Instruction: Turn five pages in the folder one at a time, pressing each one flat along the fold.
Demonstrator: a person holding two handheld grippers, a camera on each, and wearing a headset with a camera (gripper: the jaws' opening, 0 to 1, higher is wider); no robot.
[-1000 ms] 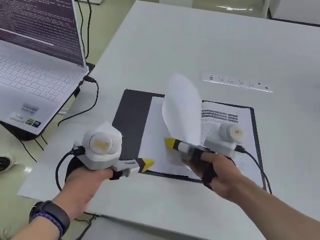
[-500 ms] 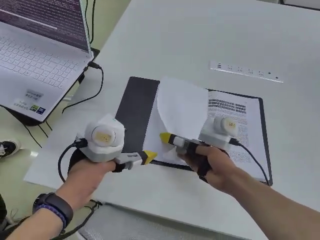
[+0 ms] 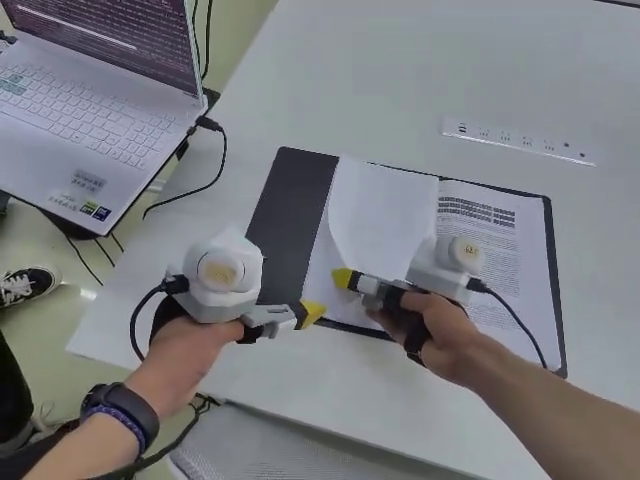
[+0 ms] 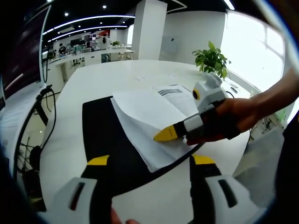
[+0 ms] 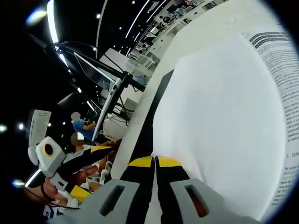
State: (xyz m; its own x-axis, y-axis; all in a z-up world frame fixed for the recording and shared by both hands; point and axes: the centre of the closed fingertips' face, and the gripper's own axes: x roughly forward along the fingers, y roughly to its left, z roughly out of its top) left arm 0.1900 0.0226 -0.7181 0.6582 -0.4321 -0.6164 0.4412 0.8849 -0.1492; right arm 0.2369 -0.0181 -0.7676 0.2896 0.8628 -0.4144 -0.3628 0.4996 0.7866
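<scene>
The black folder [image 3: 290, 215] lies open on the white table. A blank white page [image 3: 385, 215] bows over toward its left half, still curved. My right gripper [image 3: 345, 278] is shut on that page's near edge, its yellow tips pressed together [image 5: 154, 162]. To the right lies a printed page [image 3: 500, 250], flat. My left gripper [image 3: 310, 315] hovers at the folder's near edge, just left of the right gripper. Its jaws stand wide apart [image 4: 150, 161] with nothing between them. In the left gripper view the right gripper [image 4: 166, 135] rests on the white page [image 4: 145, 107].
An open laptop [image 3: 90, 110] sits at the far left, with black cables [image 3: 190, 175] trailing toward the folder. A white power strip [image 3: 515, 142] lies beyond the folder. The table's near edge runs just under my hands.
The page stood upright a second ago and has swung left and down, close to the folder. My right gripper moved left and lower with it. The left gripper stayed open.
</scene>
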